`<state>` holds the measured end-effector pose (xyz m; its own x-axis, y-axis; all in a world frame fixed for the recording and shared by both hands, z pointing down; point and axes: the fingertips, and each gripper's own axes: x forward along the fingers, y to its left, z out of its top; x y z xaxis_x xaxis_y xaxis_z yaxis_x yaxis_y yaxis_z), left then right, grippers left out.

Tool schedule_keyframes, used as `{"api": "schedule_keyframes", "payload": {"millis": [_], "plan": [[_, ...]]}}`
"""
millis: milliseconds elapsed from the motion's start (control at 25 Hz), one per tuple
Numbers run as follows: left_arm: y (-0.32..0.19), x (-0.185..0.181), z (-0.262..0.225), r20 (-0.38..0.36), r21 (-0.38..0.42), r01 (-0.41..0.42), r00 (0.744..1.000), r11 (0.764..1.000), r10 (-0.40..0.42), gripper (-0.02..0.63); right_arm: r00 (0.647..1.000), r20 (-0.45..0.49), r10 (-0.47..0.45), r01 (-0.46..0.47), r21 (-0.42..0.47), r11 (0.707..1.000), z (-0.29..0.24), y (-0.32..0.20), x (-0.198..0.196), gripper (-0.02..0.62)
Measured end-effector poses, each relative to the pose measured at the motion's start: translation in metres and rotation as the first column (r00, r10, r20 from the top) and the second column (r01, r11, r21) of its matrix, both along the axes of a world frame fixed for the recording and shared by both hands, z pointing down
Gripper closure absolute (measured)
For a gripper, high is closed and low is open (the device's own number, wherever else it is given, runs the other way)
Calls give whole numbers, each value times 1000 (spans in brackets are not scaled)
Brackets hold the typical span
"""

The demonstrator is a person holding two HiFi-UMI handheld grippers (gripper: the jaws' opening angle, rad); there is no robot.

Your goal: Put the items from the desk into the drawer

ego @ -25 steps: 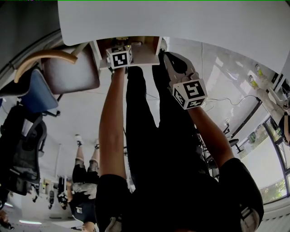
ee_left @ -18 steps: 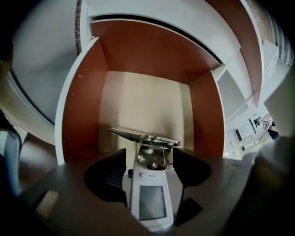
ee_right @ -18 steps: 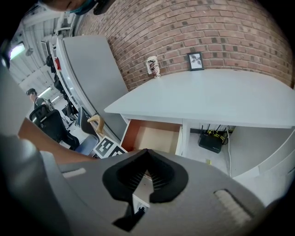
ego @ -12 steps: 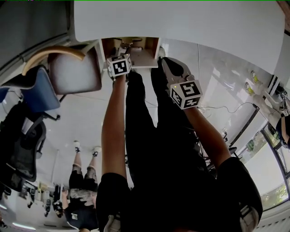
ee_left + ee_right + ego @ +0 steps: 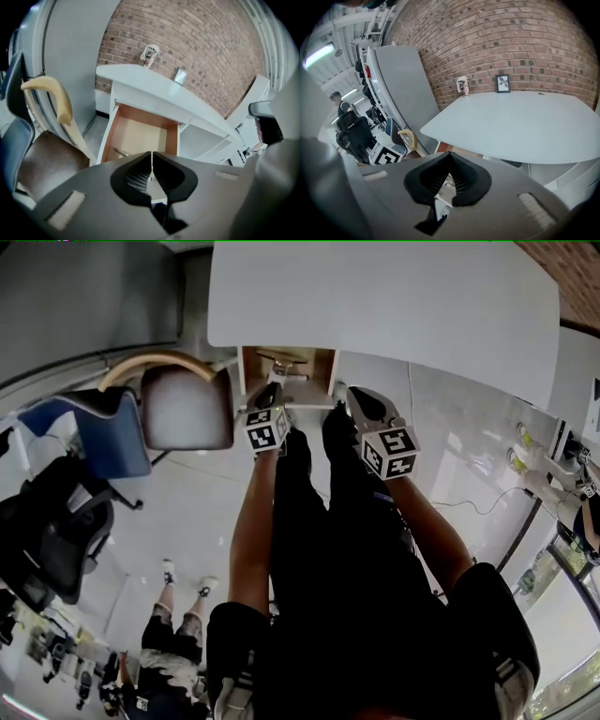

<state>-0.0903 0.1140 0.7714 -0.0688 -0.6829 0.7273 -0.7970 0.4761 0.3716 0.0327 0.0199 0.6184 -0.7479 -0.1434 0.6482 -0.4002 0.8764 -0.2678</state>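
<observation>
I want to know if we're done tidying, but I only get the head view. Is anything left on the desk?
Observer: Yes. The right gripper view shows a frame and a small pale object, too small to identify. Both stand at the far edge of the desk, against the brick wall.
Operator: Is the left gripper carrying something to the drawer?
Observer: No. In its own view the left gripper has just been closing, and its jaws now meet with nothing between them.
</observation>
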Motion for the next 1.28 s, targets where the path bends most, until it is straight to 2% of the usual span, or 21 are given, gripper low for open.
{"api": "schedule_keyframes", "payload": {"millis": [40,200,360,440,680,960,1040,1120,1280], "plan": [[-1,1,-17,14,29,-7,1000,1000,7,592,1000,8,-3,3,4,1000,-9,-1,0,592],[-9,3,-85,117,126,-50,993,991,35,592,999,47,-13,12,27,1000,-43,-6,-2,592],[-3,-6,-170,230,238,-35,973,971,-21,591,995,91,-38,34,46,998,-78,-5,-7,592],[3,-8,-209,258,290,-25,965,957,-53,589,991,124,-49,42,61,997,-96,-5,-10,592],[11,-7,-307,309,427,-18,942,904,-128,589,972,218,-85,61,115,992,-149,-10,-14,592],[10,2,-415,400,561,-37,887,827,-232,589,945,299,-131,71,203,977,-203,-20,-19,592],[9,6,-434,426,577,-51,870,815,-247,589,939,315,-136,69,214,974,-212,-22,-19,592],[6,8,-441,453,576,-70,857,814,-246,590,936,324,-138,69,215,974,-217,-24,-19,592],[3,8,-436,450,580,-78,860,811,-239,591,937,320,-139,72,214,974,-217,-27,-18,592]]}}
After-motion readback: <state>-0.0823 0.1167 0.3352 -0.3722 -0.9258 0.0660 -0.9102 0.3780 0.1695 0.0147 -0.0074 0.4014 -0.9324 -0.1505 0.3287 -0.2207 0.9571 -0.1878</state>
